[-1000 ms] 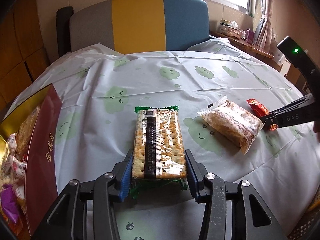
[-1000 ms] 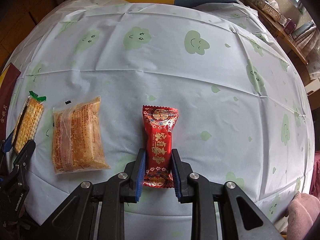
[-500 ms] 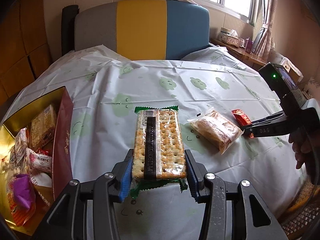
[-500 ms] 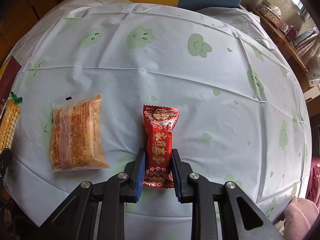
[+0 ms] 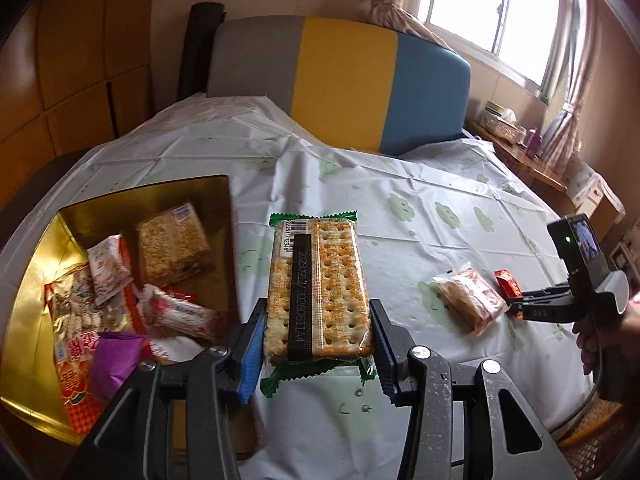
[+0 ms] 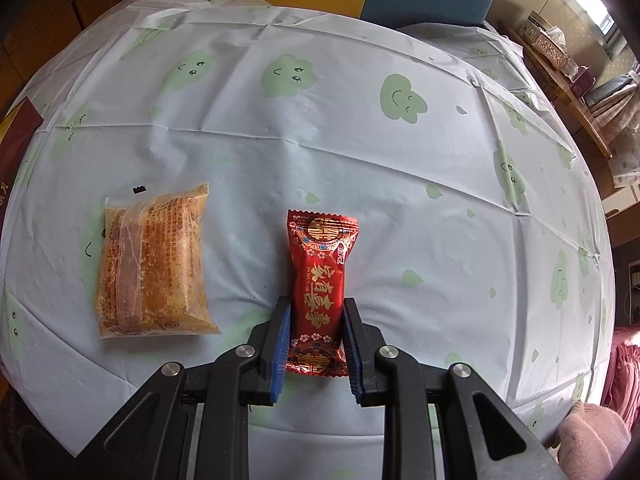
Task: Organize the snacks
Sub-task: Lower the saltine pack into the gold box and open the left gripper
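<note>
My left gripper (image 5: pixel 318 326) is shut on a cracker pack (image 5: pixel 318 284) with green ends, held in the air above the table, just right of a gold-lined box (image 5: pixel 44 248) that holds several snack packets. My right gripper (image 6: pixel 316 330) is shut on a red candy packet (image 6: pixel 318 276) that lies on the tablecloth. The left wrist view shows that red candy packet (image 5: pixel 506 282) and the right gripper (image 5: pixel 516 307) at far right. A clear pack of brown crispy snack (image 6: pixel 152 272) lies on the cloth left of the red packet, also seen as the brown pack (image 5: pixel 470 298) in the left wrist view.
A round table under a pale cloth with green cloud faces (image 6: pixel 360 128) fills both views. A grey, yellow and blue chair back (image 5: pixel 344 80) stands behind it. A hand (image 5: pixel 608 336) holds the right gripper's handle. A shelf with small items (image 5: pixel 516 136) runs under the window.
My left gripper has lifted the cracker pack off the cloth and carried it left, so the open box now shows beside it. The right gripper and red packet have stayed put.
</note>
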Available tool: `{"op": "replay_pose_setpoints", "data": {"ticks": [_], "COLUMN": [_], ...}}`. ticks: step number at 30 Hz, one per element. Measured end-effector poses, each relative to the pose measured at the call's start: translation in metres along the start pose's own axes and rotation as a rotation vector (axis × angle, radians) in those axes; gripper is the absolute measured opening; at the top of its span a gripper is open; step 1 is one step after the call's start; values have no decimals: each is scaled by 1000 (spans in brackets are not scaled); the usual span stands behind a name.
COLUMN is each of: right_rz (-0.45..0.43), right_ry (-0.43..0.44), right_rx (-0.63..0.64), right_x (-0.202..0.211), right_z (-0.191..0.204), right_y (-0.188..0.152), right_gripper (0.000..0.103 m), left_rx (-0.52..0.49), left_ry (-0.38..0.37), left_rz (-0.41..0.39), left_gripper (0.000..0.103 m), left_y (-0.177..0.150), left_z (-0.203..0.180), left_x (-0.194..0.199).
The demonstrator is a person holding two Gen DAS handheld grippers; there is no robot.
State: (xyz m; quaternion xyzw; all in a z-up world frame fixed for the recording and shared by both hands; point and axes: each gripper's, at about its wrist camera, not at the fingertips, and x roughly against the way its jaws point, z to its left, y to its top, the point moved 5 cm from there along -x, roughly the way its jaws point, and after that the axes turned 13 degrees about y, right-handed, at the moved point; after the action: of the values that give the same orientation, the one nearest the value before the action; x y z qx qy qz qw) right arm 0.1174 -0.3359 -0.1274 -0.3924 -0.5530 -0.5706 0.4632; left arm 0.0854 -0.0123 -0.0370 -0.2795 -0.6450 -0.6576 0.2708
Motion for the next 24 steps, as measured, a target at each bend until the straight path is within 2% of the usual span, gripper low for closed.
{"op": "replay_pose_setpoints", "data": {"ticks": [4, 7, 9, 13, 17, 21, 24], "right_rz": [-1, -1, -1, -2, -2, -3, -3], "right_ry": [-2, -2, -1, -4, -5, -9, -9], "right_rx": [2, 3, 4, 7, 7, 11, 12], "right_x": [2, 2, 2, 3, 3, 2, 1], "right_z": [3, 3, 3, 3, 4, 4, 5], "right_y": [0, 0, 0, 0, 0, -1, -1], "right_gripper": [25, 25, 25, 25, 25, 25, 25], "left_rx": [120, 195, 249, 316, 334, 328, 335], "left_ry": [89, 200, 247, 334, 370, 402, 441], "left_rz": [15, 16, 29, 45, 72, 115, 109], "left_gripper": [48, 48, 48, 48, 48, 62, 62], "left_y": [3, 4, 2, -3, -8, -18, -23], "left_z": [63, 112, 140, 183, 199, 202, 203], "left_x": [-2, -6, -10, -15, -26, -39, -38]}}
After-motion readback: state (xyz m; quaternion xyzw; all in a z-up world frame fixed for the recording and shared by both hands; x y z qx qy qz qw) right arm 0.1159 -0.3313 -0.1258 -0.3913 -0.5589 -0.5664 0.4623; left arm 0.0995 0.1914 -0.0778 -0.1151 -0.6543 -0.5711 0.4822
